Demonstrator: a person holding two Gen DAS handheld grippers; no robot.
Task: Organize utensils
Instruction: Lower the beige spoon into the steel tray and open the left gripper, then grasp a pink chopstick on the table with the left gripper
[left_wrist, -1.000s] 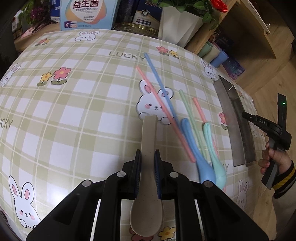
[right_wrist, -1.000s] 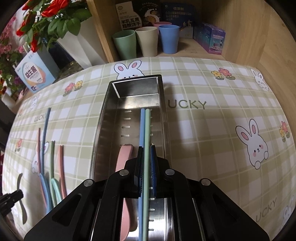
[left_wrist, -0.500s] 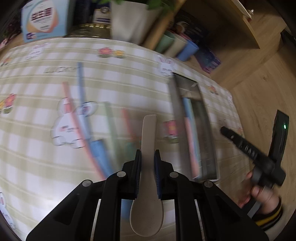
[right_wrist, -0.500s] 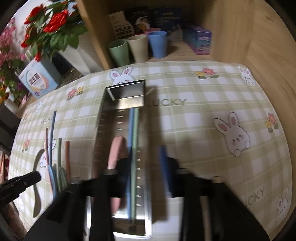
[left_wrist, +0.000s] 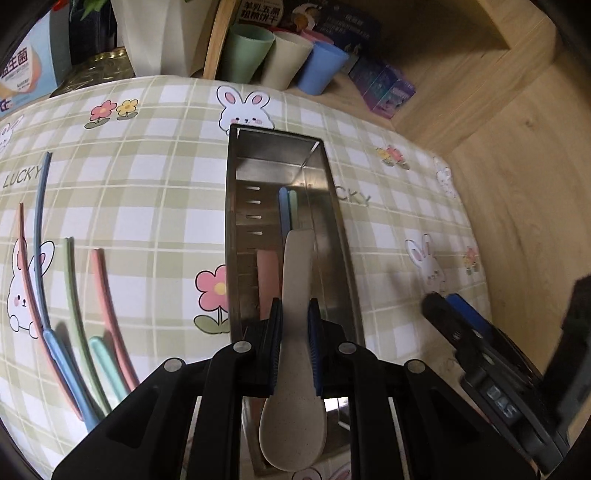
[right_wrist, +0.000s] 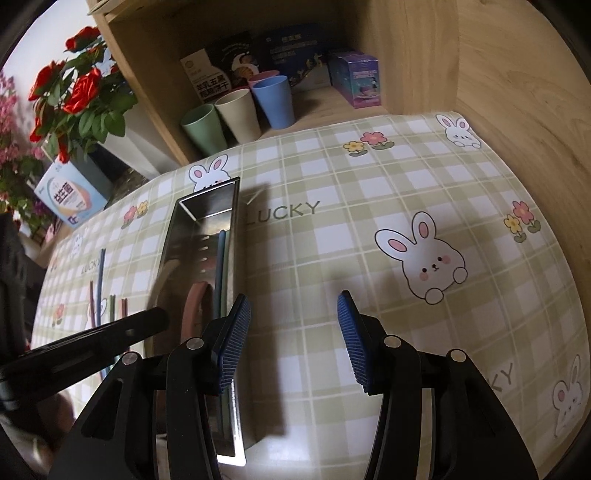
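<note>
My left gripper (left_wrist: 294, 314) is shut on a beige spoon (left_wrist: 295, 332) and holds it above the long steel tray (left_wrist: 232, 229), handle pointing along the tray. In the tray lie a blue and a green chopstick (left_wrist: 287, 210) and a pink spoon (left_wrist: 267, 280). My right gripper (right_wrist: 291, 332) is open and empty over the tablecloth just right of the tray (right_wrist: 233, 258). Left of the tray lie pink and blue chopsticks (left_wrist: 37, 236) and blue, green and pink utensils (left_wrist: 92, 317) on the cloth.
Green, beige and blue cups (left_wrist: 284, 59) stand on the wooden shelf behind the table, with boxes (right_wrist: 354, 77) beside them. A white pot with red flowers (right_wrist: 81, 96) and a blue box (right_wrist: 72, 195) stand at the back left. The right gripper body (left_wrist: 498, 354) is close on the right.
My left gripper swung right with the beige spoon, from over the loose utensils to above the tray. My right gripper let go of the chopsticks into the tray, opened and shifted right.
</note>
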